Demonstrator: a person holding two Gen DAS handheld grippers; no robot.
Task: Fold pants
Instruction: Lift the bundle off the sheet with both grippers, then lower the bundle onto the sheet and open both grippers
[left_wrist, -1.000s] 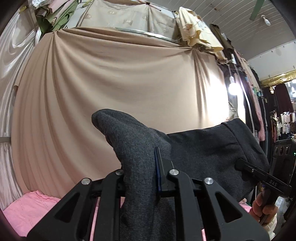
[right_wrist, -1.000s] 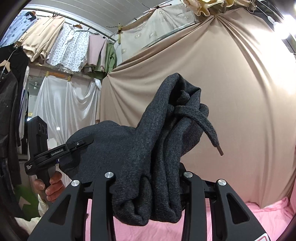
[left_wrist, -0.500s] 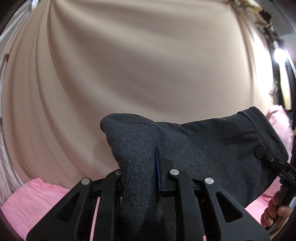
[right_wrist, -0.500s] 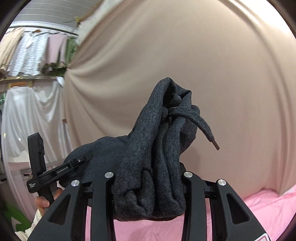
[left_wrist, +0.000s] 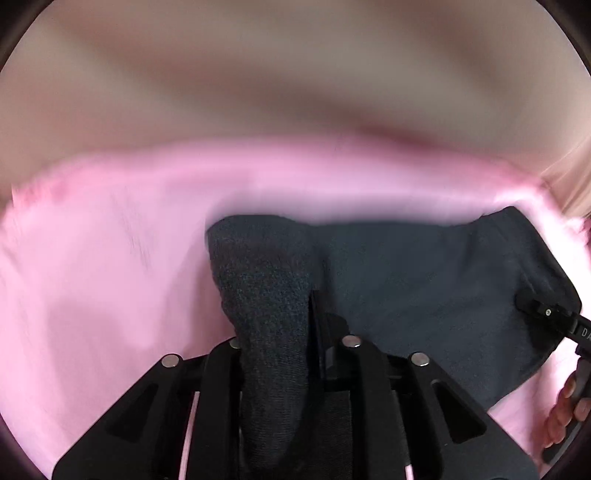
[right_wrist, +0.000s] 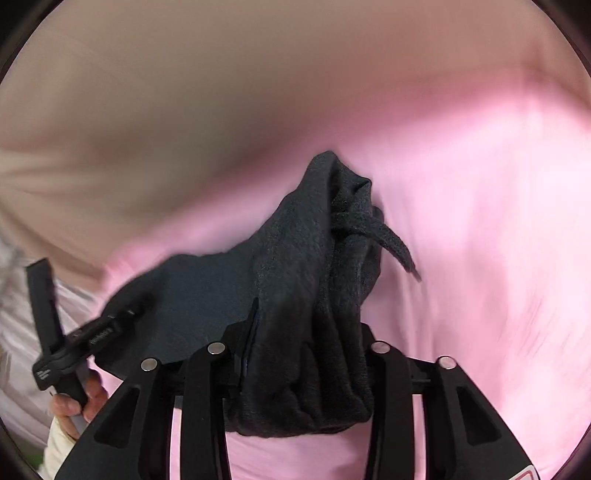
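- My left gripper (left_wrist: 273, 314), jaws just easing wider, grips the dark grey knit pants (left_wrist: 424, 288).
- My right gripper (right_wrist: 310, 332), also loosening, clasps their bunched waistband over the pink sheet (right_wrist: 480, 221).

Readable text is minimal. Left wrist view: pale letters "DA" on the right gripper (left_wrist: 532, 308), cut off at the frame edge. Right wrist view: white lettering on the left gripper (right_wrist: 127, 314), one patch along its arm, another lower on its body, both too motion-blurred to read. Nothing legible anywhere else.
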